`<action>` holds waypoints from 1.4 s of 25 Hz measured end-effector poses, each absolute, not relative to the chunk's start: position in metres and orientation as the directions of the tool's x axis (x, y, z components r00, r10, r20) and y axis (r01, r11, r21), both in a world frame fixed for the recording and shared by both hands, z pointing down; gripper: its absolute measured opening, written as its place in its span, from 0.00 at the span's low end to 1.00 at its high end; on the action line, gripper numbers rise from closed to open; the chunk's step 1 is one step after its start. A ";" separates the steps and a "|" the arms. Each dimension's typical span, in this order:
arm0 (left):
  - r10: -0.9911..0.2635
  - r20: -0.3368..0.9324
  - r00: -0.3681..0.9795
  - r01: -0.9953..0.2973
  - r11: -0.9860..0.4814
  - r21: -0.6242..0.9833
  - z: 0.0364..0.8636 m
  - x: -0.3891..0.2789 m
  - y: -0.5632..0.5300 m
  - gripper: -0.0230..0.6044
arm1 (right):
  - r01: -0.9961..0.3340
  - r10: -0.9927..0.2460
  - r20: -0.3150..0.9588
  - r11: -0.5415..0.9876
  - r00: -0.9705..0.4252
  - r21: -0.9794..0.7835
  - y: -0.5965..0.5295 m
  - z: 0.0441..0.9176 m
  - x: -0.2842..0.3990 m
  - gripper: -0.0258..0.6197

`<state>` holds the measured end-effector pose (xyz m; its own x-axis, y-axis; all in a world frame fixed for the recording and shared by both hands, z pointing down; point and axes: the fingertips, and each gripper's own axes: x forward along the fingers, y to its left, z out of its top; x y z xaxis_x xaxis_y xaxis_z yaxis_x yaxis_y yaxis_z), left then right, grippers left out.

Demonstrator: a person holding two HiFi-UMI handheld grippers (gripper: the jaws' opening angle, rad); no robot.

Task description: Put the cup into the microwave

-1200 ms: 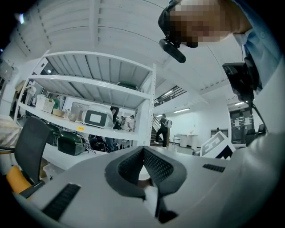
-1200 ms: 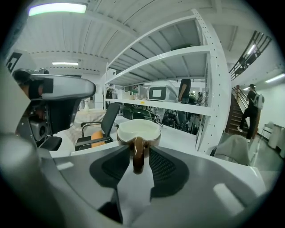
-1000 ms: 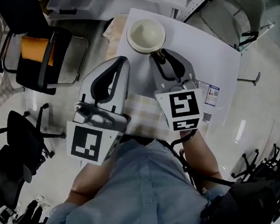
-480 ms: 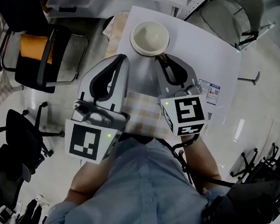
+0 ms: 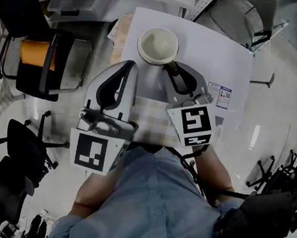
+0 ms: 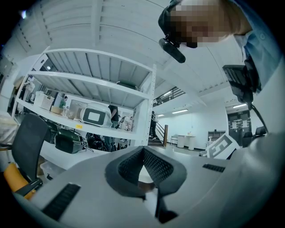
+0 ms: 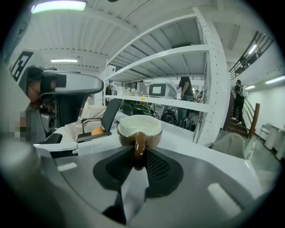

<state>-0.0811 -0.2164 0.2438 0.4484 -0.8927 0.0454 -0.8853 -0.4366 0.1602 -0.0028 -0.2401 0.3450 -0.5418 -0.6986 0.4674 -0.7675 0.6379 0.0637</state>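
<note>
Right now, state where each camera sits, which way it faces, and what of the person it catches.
Head view: on the person's head, looking steeply down at the cup on the white surface; shows the shirt, left gripper and right gripper.
Left gripper view: on the left gripper, facing level toward the shelving; jaws together, empty; shirt at right.
Right gripper view: on the right gripper, facing the cup; jaws opening, its handle between them.
Shared: cup, in head and right gripper views.

Workshop-lab: appliance shelving [image 6: 95, 84], office chairs [image 5: 34, 80]
</note>
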 end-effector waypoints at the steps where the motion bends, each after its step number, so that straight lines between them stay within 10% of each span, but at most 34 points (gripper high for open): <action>1: -0.892 0.045 0.450 -0.884 -0.438 0.161 0.244 -0.081 -0.216 0.04 | -0.771 -0.706 0.467 0.633 -0.533 0.077 -0.241 0.345 -0.003 0.14; 35: -0.849 0.046 0.526 -0.837 -0.507 0.207 0.247 -0.080 -0.205 0.04 | -0.804 -0.747 0.394 0.594 -0.536 0.033 -0.247 0.334 -0.008 0.13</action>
<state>-0.0801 -0.2046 0.2468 0.5258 -0.8494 0.0459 -0.8368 -0.5068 0.2072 -0.0080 -0.2469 0.3344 -0.5357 -0.7468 0.3942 -0.8039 0.5939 0.0328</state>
